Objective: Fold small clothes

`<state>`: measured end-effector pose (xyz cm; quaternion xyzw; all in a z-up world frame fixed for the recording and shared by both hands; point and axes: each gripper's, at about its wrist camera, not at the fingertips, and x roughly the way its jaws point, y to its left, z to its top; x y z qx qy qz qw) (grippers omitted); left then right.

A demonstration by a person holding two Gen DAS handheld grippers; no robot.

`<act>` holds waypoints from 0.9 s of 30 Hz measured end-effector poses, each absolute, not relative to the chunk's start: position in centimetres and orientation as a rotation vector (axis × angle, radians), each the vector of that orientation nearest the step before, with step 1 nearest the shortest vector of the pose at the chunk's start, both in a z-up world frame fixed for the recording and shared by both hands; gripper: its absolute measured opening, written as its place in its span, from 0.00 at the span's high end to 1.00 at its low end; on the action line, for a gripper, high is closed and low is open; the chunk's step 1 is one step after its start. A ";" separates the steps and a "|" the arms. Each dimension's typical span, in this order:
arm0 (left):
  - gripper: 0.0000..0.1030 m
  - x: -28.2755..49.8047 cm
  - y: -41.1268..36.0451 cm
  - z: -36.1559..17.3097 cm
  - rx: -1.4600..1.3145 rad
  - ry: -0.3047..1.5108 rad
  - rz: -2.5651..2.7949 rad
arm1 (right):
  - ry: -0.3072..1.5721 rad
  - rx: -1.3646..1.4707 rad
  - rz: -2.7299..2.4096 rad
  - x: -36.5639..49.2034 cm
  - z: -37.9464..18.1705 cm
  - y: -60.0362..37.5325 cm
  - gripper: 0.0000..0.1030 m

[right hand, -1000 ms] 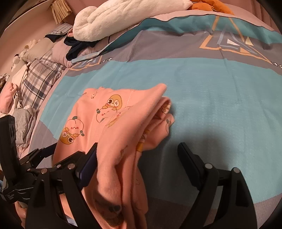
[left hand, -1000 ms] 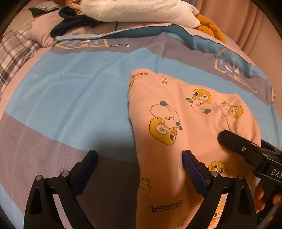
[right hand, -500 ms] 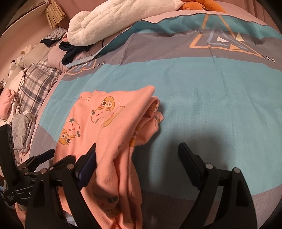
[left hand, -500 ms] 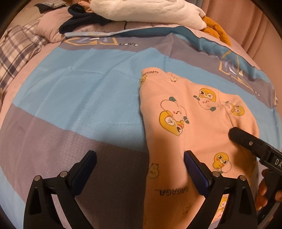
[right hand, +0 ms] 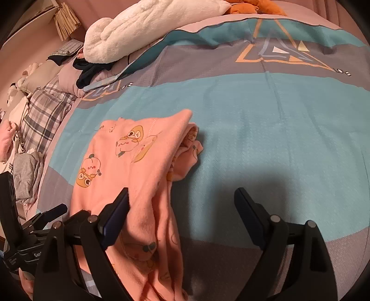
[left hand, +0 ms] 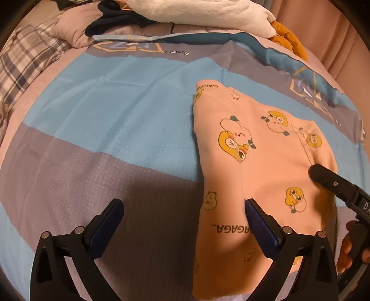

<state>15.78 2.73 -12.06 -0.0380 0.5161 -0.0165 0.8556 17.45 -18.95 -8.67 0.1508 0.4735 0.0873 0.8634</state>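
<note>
A small pink garment [left hand: 259, 166] printed with yellow cartoon figures lies folded lengthwise on the blue and grey bedspread [left hand: 115, 115]. It also shows in the right wrist view [right hand: 138, 166], with folded layers showing along its right edge. My left gripper [left hand: 182, 222] is open and empty, above the garment's near left edge; its right finger is over the cloth. My right gripper [right hand: 182, 215] is open and empty, above the garment's near right edge; its left finger is over the cloth. One right finger [left hand: 328, 180] shows in the left wrist view.
A white fluffy blanket [right hand: 143, 34], dark clothing [left hand: 115, 18] and an orange plush [left hand: 291, 41] lie at the far end of the bed. A plaid pillow [right hand: 44, 111] and a pile of clothes [right hand: 25, 176] lie on the left.
Both grippers have drawn back toward the near end of the garment and stayed open. The garment has not moved on the bedspread.
</note>
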 end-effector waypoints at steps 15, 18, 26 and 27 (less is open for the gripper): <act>0.01 14.9 2.4 -12.0 -0.056 1.094 -0.017 | 0.988 0.305 0.171 16.5 -8.3 -19.3 0.13; 0.01 14.8 2.3 -12.0 -0.056 1.096 -0.013 | 0.990 0.306 0.168 16.4 -8.3 -19.4 0.13; 0.01 14.7 2.1 -12.1 -0.048 1.103 -0.005 | 0.992 0.306 0.164 15.9 -8.3 -19.7 0.13; 0.01 14.7 2.1 -12.2 -0.047 1.103 -0.004 | 0.991 0.306 0.164 15.8 -8.3 -19.8 0.13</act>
